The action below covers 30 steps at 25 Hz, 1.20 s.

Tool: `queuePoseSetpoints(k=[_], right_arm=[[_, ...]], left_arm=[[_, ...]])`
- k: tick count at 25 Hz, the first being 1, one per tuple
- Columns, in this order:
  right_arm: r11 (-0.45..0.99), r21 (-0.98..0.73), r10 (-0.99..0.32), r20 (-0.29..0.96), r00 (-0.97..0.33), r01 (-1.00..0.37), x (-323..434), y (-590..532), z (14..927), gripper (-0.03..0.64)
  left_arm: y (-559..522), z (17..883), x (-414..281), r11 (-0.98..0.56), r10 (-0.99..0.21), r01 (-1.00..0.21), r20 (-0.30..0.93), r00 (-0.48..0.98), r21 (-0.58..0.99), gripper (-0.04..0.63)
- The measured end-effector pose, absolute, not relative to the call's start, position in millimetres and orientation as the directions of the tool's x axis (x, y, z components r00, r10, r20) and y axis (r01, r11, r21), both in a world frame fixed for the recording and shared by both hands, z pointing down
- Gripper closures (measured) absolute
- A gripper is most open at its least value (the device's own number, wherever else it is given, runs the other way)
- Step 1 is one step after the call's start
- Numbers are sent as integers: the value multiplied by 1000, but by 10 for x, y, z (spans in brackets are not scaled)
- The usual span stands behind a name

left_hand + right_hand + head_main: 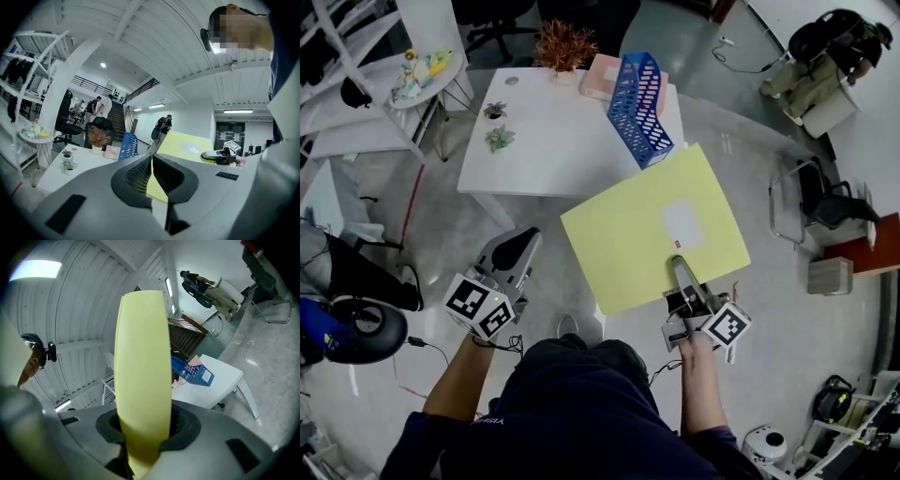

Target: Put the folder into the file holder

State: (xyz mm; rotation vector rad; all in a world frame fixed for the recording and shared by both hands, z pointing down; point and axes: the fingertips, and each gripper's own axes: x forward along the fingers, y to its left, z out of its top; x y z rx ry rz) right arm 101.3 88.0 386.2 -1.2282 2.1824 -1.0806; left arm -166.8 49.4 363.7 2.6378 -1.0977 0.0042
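Note:
A large yellow folder [652, 225] hangs flat in the air just off the white table's [544, 159] front right corner. My right gripper [680, 272] is shut on the folder's near edge. In the right gripper view the folder [143, 371] stands edge-on between the pads, which press on both its sides. The blue slotted file holder [639, 108] stands on the table's far right part, beyond the folder, and shows in the right gripper view [192, 373]. My left gripper [523, 242] hangs lower left of the folder, jaws together, holding nothing. The left gripper view shows the folder [187, 143] ahead.
A pink box [600, 75] and a dried plant [562, 45] sit at the table's back edge, two small potted plants [497, 127] at its left. A metal chair [811, 202] stands to the right, white shelving [356, 94] to the left. People stand far off.

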Motion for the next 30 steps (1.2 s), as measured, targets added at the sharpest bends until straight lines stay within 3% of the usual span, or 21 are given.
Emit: queuePoseSetpoints(k=[30], right_arm=[[317,-803,-831,23,-556,-506,1519,-495,4042,477]], left_arm=[[-716,3827,-1253,-627,-723,-735,157,672,260,560]])
